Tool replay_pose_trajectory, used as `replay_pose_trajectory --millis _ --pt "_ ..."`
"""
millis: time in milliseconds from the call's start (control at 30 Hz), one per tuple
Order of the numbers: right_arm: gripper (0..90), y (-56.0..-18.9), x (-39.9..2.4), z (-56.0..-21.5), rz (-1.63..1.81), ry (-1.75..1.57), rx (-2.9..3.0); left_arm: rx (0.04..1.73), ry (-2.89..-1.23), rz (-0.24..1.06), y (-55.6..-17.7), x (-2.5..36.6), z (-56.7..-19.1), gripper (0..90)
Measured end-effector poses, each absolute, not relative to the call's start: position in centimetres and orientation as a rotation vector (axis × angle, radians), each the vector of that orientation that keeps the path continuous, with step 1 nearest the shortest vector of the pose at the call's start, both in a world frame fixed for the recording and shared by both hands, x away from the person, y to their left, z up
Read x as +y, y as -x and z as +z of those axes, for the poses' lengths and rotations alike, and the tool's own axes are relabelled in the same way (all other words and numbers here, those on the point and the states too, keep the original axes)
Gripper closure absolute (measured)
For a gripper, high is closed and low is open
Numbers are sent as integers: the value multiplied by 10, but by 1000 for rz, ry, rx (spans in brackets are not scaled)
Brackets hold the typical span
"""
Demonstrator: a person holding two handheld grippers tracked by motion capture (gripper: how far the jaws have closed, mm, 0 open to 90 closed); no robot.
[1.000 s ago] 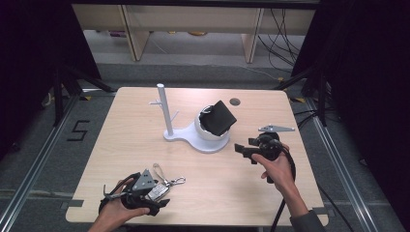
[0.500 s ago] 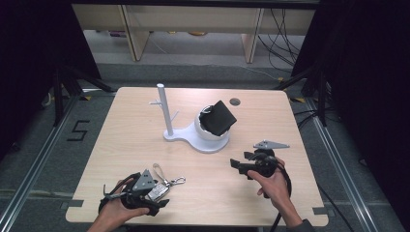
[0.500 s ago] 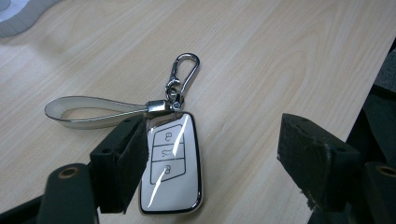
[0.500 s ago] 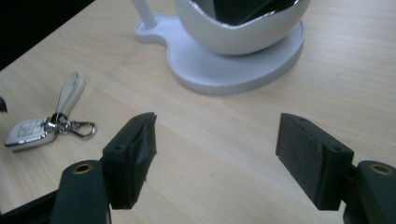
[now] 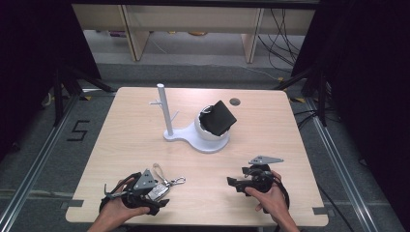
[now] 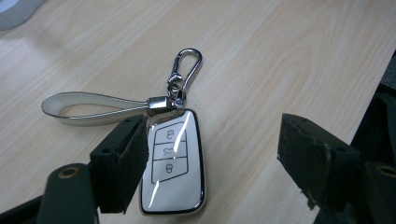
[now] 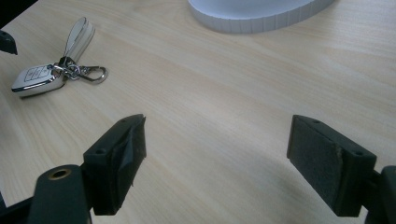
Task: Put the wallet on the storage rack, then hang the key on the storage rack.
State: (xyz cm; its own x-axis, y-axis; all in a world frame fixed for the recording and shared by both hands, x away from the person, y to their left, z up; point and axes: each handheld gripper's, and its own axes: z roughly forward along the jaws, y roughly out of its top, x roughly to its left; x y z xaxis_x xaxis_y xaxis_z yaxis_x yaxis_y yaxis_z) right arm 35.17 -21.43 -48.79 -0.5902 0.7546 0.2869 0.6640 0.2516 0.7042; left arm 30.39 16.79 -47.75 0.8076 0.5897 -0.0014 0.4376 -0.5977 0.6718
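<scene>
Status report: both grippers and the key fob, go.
Left gripper open, white three-button car key fob on the table at its left pad. Right gripper jaws just opened, nothing between. White post stand well clear.

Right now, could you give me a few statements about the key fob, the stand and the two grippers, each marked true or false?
1. The key fob lies flat on the table. True.
2. The left gripper is clamped shut on the fob. False: its jaws stand open, the fob lies between them beside one pad, and the other pad is well clear.
3. The right gripper holds the carabiner. False: its jaws are open over bare table, having just opened further, and the carabiner lies apart with the fob.
4. A white strap is attached at the fob's top. True.
5. The black item lies flat on the table. False: it sits tilted on the white stand.
</scene>
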Motion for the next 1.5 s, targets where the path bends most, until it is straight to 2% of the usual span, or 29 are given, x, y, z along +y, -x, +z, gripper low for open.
replay_pose_trajectory --millis 267,600,900,1500 --pt "175 -340 -217 -491 1245 -1369 2407 758 -2303 301 -305 171 -479 244" --pt "186 -334 -216 -491 1226 -1332 2428 756 -2306 311 -307 166 -475 254" --pt "208 -334 -214 -491 1252 -1358 2415 700 -2325 325 -333 153 -464 310" --pt "236 -334 -213 -491 1265 -1306 2438 566 -2682 242 -373 112 -470 471"
